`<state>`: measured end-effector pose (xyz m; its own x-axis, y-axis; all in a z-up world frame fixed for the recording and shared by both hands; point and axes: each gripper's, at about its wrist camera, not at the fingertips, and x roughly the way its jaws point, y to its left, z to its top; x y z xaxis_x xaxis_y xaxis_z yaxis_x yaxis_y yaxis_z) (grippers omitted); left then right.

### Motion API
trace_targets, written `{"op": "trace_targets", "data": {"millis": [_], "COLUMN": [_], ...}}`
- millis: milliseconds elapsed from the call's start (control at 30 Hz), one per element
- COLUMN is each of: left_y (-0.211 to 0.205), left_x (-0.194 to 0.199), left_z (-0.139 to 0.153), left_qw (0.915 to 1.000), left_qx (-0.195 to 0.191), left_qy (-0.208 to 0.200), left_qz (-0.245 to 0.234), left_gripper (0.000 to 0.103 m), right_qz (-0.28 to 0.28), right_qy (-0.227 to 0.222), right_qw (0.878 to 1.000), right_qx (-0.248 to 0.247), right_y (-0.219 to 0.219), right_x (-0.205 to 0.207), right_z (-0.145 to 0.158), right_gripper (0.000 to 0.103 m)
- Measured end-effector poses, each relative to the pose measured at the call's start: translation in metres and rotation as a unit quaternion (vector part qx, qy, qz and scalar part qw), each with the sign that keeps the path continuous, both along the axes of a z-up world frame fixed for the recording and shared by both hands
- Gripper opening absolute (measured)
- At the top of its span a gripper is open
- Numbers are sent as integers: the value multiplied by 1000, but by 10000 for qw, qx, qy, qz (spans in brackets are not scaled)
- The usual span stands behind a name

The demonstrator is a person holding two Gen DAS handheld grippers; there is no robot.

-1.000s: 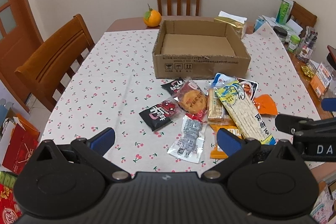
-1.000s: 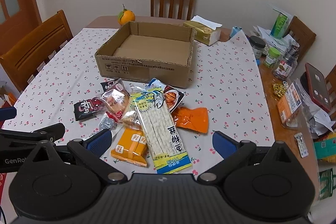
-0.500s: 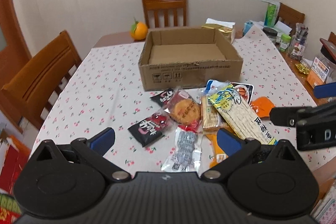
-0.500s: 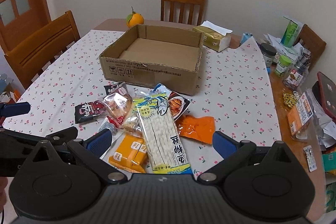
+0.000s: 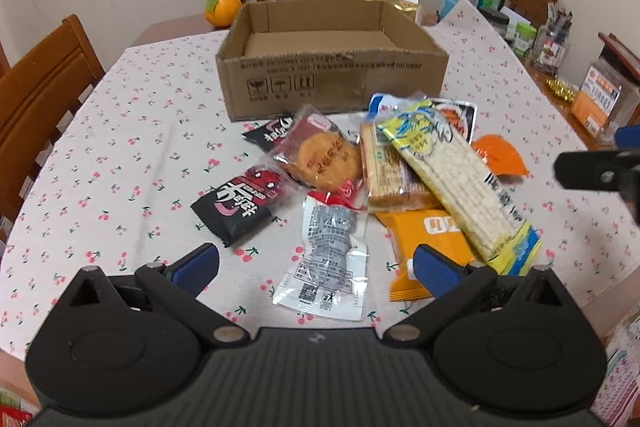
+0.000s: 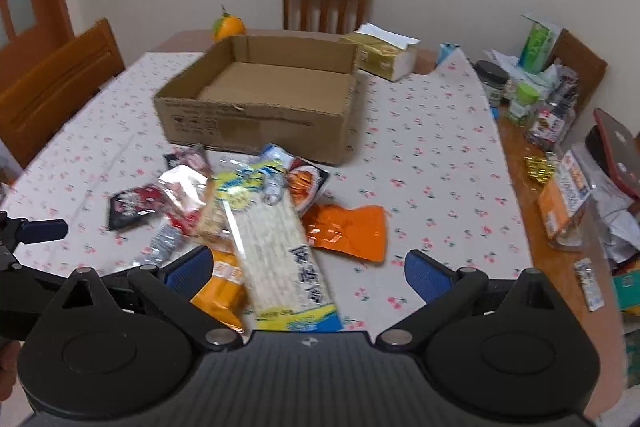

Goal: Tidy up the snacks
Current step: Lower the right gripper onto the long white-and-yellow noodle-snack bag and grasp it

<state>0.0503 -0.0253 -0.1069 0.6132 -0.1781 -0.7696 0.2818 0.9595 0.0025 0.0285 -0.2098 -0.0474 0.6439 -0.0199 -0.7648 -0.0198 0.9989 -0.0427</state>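
While both tools hang above the near table edge, the left gripper and right gripper have their blue fingers spread wide, holding nothing. Snack packets lie heaped on the cherry-print tablecloth, just in front of the empty cardboard box. Topmost is the long yellow-and-blue packet, overlapping the cracker packet and the orange-yellow pouch; beside them lie the round rice-cracker packet, the black-and-red packet, the clear printed sachet and the orange foil pouch.

Handling, as judged: all are light, crinkly film, probably slippery and crushable; the long packet should flex, so a pinch near mid-length or on a sealed end seems best, and flat sachets by a raised edge.

Room: the box's near wall must be cleared when lifting in; open cloth lies left and right of the heap, while jars and clutter crowd the far right edge.
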Motion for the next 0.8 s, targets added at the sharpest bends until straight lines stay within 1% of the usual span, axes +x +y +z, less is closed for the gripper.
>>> {"op": "trace_targets", "data": {"millis": [133,233,400,433,533,667,767,800], "left_y": [-1,-4,-11,-11,-13,-16,-18,-18], "left_x": [8,16,26,29,34,34,33,33], "left_z": [-13,-23,-35,-37,-44,-45,-44,-44], "left_qw": [10000,9997,9986,9984,9976,9976,9975,9974], "left_qx": [11,38,-40,-49,-109,-73,19,-15], "left_qy": [26,102,206,231,349,232,131,151], "left_qz": [-92,-205,-486,-504,-583,-649,-693,-711], "left_gripper": [102,99,80,79,70,66,51,51], "right_qz": [-60,-104,-174,-196,-229,-248,-184,-135], "right_qy": [101,165,252,266,281,310,321,328], "right_qw": [9999,9997,9994,9993,9992,9989,9988,9988], "right_qx": [82,131,161,174,191,241,306,333], "right_y": [-3,-5,-7,-8,-10,-12,-12,-12], "right_x": [2,5,8,9,10,10,11,12], "right_z": [-5,-8,-12,-12,-13,-15,-17,-19], "right_gripper": [103,103,103,103,103,103,103,103]}}
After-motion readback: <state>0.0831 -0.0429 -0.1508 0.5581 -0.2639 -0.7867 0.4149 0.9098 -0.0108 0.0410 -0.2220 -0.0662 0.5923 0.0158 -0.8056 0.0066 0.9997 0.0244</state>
